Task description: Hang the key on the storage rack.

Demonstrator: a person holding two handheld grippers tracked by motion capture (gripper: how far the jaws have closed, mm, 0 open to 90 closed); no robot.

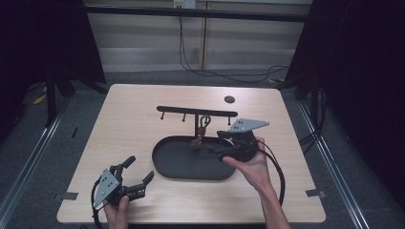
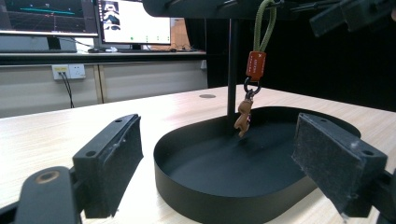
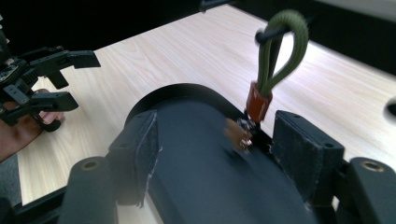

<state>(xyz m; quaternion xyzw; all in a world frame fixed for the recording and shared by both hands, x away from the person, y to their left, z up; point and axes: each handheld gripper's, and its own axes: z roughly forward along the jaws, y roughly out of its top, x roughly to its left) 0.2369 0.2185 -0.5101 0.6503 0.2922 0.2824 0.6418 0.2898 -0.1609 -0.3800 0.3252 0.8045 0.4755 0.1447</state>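
A keychain with a green loop, an orange tag and a small brown figure hangs from a peg of the black rack. It hangs over the black oval tray. My right gripper hovers above the tray's right end, open. In the right gripper view the keychain hangs just ahead of the right gripper, between its jaws and nearer the right-hand pad, touching neither. My left gripper rests open at the table's front left and faces the tray and keychain. Nothing is between the left gripper's pads.
The rack's crossbar carries several bare pegs left of the keychain. A round dark hole lies in the tabletop behind the rack. Bare wood surrounds the tray on all sides. Cables trail from both grippers toward the front edge.
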